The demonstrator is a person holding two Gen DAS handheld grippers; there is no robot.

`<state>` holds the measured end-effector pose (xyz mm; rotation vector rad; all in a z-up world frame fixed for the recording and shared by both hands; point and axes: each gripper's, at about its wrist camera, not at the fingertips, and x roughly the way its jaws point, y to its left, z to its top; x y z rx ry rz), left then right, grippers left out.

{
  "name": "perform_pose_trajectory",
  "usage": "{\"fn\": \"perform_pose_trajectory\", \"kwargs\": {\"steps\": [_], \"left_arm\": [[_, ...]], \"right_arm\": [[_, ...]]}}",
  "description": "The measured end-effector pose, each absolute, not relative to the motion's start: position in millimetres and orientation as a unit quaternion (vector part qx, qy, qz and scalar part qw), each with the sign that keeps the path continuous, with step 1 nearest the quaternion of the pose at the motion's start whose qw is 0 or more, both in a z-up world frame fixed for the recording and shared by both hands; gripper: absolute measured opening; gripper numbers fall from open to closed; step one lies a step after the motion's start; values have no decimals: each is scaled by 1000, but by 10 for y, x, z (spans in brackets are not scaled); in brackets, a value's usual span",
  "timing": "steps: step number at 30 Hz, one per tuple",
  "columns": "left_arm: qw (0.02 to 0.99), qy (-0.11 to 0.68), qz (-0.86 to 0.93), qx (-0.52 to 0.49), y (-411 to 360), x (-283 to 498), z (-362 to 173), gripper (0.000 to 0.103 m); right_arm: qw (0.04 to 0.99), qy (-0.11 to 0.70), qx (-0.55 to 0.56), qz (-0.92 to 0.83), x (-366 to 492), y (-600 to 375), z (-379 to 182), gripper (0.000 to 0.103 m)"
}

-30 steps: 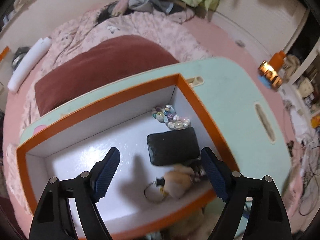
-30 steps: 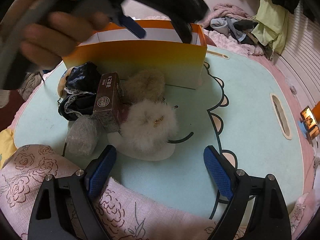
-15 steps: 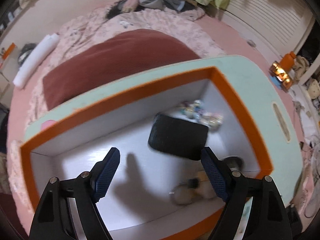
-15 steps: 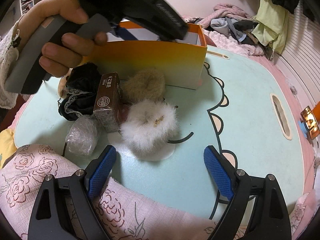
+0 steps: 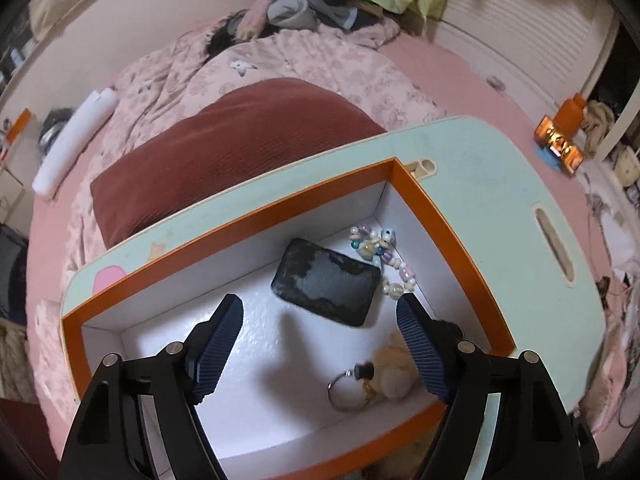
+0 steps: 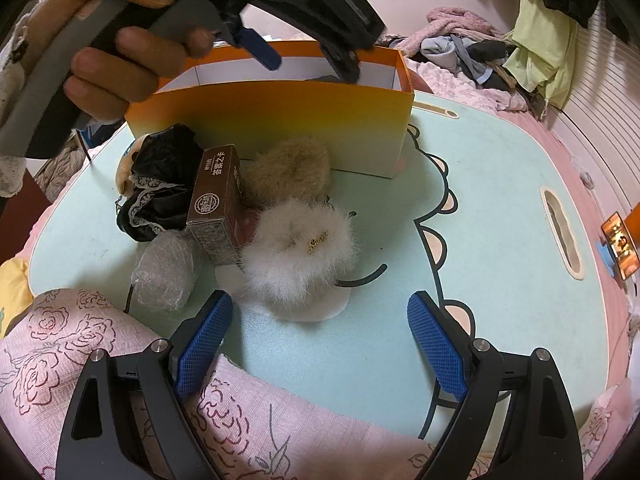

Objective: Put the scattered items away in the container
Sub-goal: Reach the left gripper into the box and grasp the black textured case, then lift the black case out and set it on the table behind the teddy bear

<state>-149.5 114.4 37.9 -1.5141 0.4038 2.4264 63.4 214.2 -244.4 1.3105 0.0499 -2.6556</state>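
Over the orange box (image 5: 452,236), the empty left gripper (image 5: 320,344) narrows its fingers above a just-dropped plush keychain (image 5: 390,372); the right gripper (image 6: 320,344) waits open.

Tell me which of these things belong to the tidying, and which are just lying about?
Job:
orange box
white fluffy scrunchie
tan scrunchie
brown carton
black lace cloth
bubble-wrap bundle

Lying about:
clothes heap
maroon cushion
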Motion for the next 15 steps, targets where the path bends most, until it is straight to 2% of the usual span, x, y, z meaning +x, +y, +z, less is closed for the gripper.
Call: {"fn": "perform_pose_trajectory", "kwargs": {"steps": [4, 5, 6, 11, 15], "left_arm": [[110, 167, 826, -527, 1218, -1623, 238, 79], [114, 171, 822, -531, 1225, -1641, 201, 75], [121, 174, 819, -533, 1233, -1647, 170, 63], [135, 167, 828, -518, 1179, -1563, 202, 62], [139, 152, 848, -488, 1045, -1425, 425, 62]], "right_arm": [[90, 17, 441, -893, 632, 2140, -2443, 89], [90, 17, 441, -893, 635, 2139, -2445, 89], [90, 17, 441, -893, 638, 2138, -2446, 89], [90, 16, 440, -893, 640, 2137, -2448, 89], [89, 16, 441, -893, 640, 2136, -2449, 89]]}}
